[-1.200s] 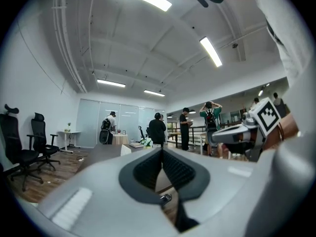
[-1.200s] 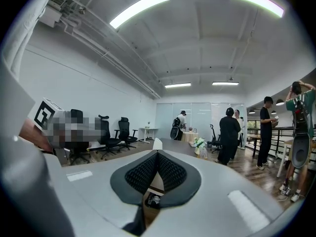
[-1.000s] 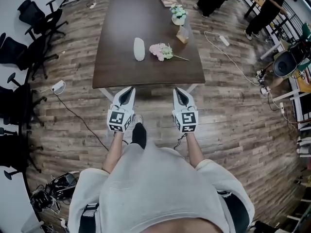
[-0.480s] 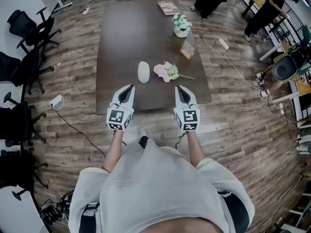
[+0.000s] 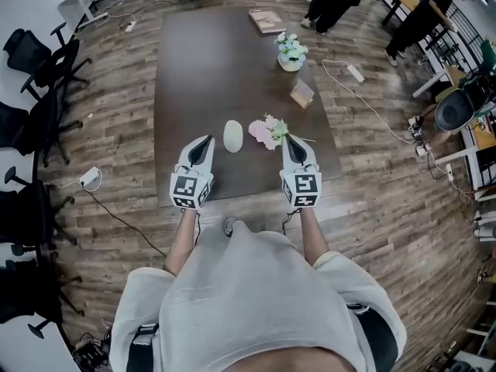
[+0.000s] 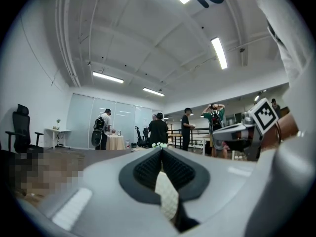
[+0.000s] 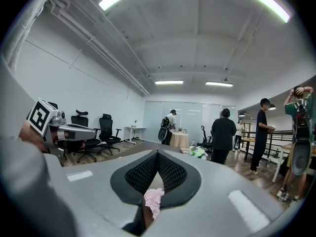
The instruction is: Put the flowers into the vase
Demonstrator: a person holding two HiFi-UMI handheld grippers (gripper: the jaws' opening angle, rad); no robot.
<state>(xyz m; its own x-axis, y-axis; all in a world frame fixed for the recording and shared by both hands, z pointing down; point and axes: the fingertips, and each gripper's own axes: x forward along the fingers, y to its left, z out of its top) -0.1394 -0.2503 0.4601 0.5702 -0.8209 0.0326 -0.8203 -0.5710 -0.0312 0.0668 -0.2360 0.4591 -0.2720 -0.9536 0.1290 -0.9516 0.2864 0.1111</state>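
Dark table [image 5: 194, 68] bears a white vase [image 5: 232, 136] lying beside pink flowers [image 5: 265, 132]; left tool [image 5: 207, 139] and right tool [image 5: 287, 139] are pressed together.

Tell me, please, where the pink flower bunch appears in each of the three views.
Head view: the pink flower bunch lies on the near half of the table, just right of the white vase.
Left gripper view: not in it.
Right gripper view: low centre, seen through the slot of the right claw.
Shared landmark: the potted white flowers at the far end, in all three.

An office: swivel chairs [image 5: 35, 49] beside a long meeting table [image 5: 209, 76].
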